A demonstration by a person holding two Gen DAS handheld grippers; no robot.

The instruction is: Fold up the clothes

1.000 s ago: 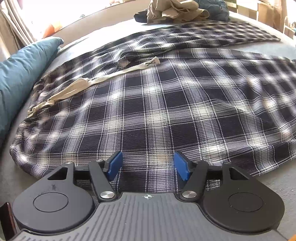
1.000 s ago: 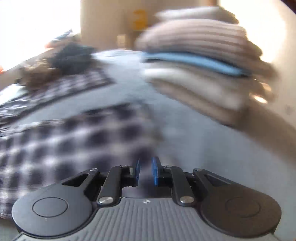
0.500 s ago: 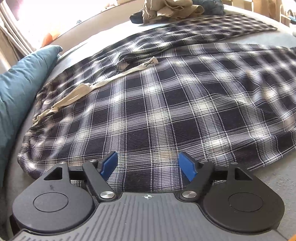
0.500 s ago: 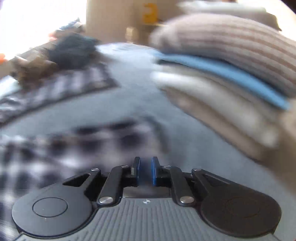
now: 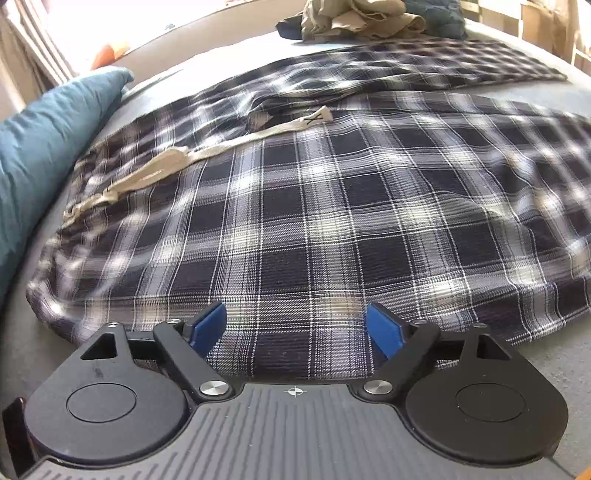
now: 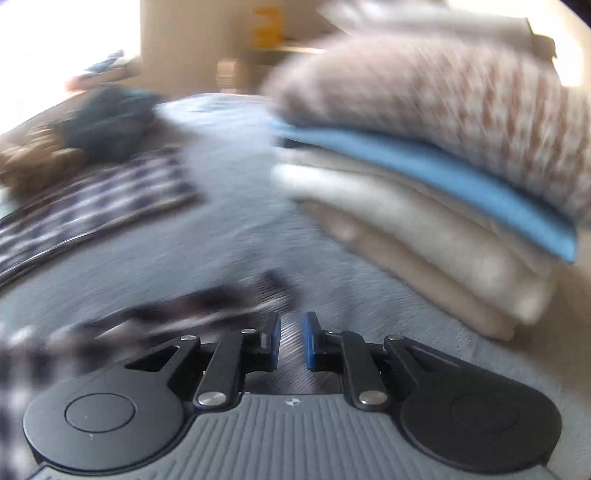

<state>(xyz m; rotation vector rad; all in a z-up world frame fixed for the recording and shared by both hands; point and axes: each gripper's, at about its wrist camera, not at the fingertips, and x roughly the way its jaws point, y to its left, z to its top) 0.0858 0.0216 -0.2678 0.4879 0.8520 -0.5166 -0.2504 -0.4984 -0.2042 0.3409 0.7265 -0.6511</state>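
Dark plaid trousers with a beige drawstring lie spread on a grey bed. My left gripper hovers at their near edge. Its jaws are opening, and the cloth lies below them with neither pad pressing on it. In the blurred right wrist view, my right gripper is nearly shut, leaving a narrow slit. The stretched end of a plaid leg runs up to its left finger and appears to be pinched there. The other plaid leg lies flat further back.
A teal pillow borders the trousers on the left. A heap of loose beige and dark clothes sits at the far edge of the bed. Close on the right of my right gripper stands a stack of folded clothes.
The left jaws have spread wider over the plaid cloth. The right gripper has moved toward the folded stack, and the end of the plaid leg has stayed at its fingertips.
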